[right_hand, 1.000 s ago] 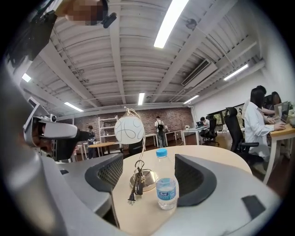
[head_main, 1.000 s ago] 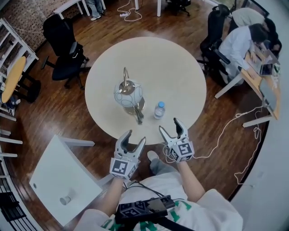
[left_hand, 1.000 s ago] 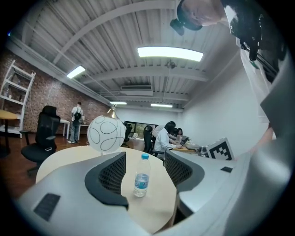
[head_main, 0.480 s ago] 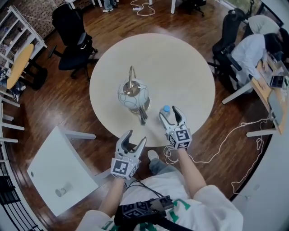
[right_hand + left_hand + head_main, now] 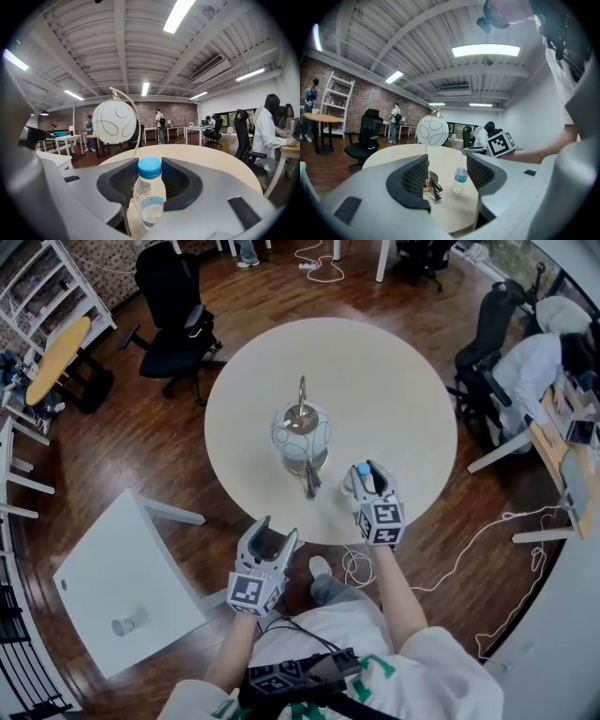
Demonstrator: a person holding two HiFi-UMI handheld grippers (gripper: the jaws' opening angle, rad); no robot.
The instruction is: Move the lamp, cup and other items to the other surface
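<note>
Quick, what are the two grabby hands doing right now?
Left hand-held gripper: open, empty.
Right hand-held gripper: jaws have just been closing, now gripping the clear plastic bottle with blue cap.

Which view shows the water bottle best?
The right gripper view: the water bottle fills the centre, blue cap and label visible, between jaws that have just been closing. The head view shows little more than its cap from above; the left gripper view shows it small, beside the lamp.

Right gripper (image 5: 364,474) jaws, just closing, clamp the bottle (image 5: 150,197); left gripper (image 5: 279,530) hangs back, jaws apart
</note>
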